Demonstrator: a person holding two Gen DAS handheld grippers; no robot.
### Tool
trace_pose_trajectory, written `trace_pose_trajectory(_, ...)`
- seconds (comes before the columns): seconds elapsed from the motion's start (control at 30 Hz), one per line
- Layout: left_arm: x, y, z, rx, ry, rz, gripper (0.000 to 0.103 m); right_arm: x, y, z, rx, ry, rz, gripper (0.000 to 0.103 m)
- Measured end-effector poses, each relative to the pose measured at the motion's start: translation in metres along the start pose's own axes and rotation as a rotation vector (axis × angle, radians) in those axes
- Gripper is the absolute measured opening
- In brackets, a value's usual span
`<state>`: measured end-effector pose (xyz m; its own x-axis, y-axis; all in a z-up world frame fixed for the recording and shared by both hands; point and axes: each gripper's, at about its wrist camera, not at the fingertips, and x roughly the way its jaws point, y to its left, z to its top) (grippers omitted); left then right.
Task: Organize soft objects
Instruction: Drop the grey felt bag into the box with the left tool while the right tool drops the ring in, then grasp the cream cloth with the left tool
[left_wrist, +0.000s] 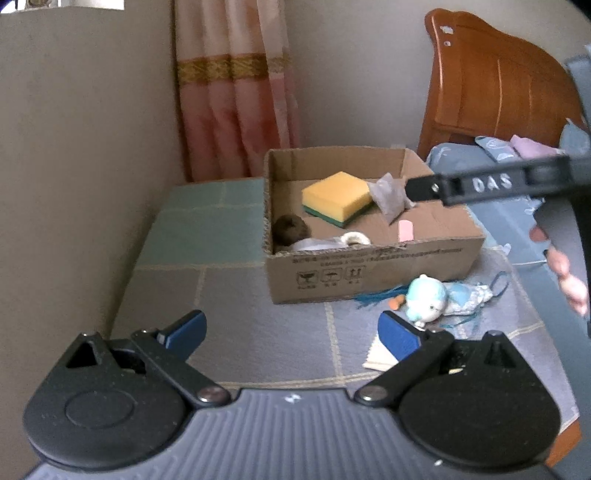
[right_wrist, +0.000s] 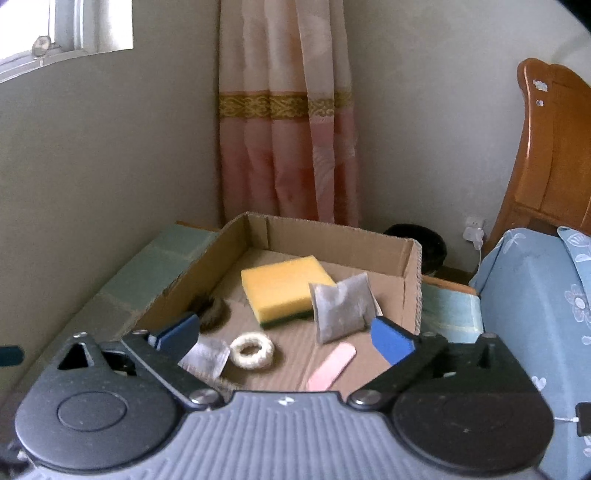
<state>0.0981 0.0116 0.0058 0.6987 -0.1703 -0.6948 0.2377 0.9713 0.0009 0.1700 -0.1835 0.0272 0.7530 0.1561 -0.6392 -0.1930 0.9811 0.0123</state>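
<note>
Right wrist view looks down into an open cardboard box (right_wrist: 412, 280) holding the soft things: a yellow sponge with a green underside (right_wrist: 282, 290) lies ahead of the right gripper (right_wrist: 286, 332), toward the far wall of the box; a grey pouch (right_wrist: 341, 308) leans just beside the sponge, close ahead of the right-hand blue pad (right_wrist: 391, 341); a white fuzzy ring (right_wrist: 252, 350) and a pink strip (right_wrist: 332, 365) lie on the box floor between the two fingers, nearer the tool; a silvery packet (right_wrist: 207, 356) sits just beside the left-hand pad, and a dark furry lump (right_wrist: 212, 312) lies beyond that pad. The right gripper's jaws stand spread wide with nothing clasped between them, pads clear of every item. From the left wrist view, the left gripper (left_wrist: 293, 330) is likewise spread wide and holds nothing; it hovers over the checked tablecloth (left_wrist: 229, 321), short of the box's near wall. Just ahead of its right-hand pad lies a pale blue plush toy (left_wrist: 426, 301) with teal strings, outside the box and near its front wall, and a pale card (left_wrist: 378, 356) pokes out from behind that pad. Farther right, the other gripper's black finger reaches over the box rim, with a person's hand (left_wrist: 565, 277) behind it. Beyond stand a pink curtain (right_wrist: 288, 147), a wooden headboard (left_wrist: 495, 81) and blue bedding (right_wrist: 535, 295).
</note>
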Motion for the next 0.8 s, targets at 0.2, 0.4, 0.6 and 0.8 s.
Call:
trace_pose_trajectory(0.2,-0.001,-0.005,-0.005,0.009,0.010,0.001,0.099,-0.020,-0.004,-0.025,0.018,0.020,-0.025,0.103)
trace_pose_trajectory(0.4,0.000,-0.005,-0.011,0.015,0.021,-0.005,0.099,-0.025,-0.010,-0.061,0.029,0.071,-0.090,0.103)
trace_pose_trajectory(0.6,0.003,-0.014,-0.019,0.043,0.027,-0.070,0.099,-0.024,-0.018,-0.103,0.076,0.133,-0.130,0.103)
trace_pose_trajectory(0.8,0.019,-0.035,-0.029,0.089,0.084,-0.156,0.099,-0.023,-0.024,-0.131,0.123,0.165,-0.179,0.103)
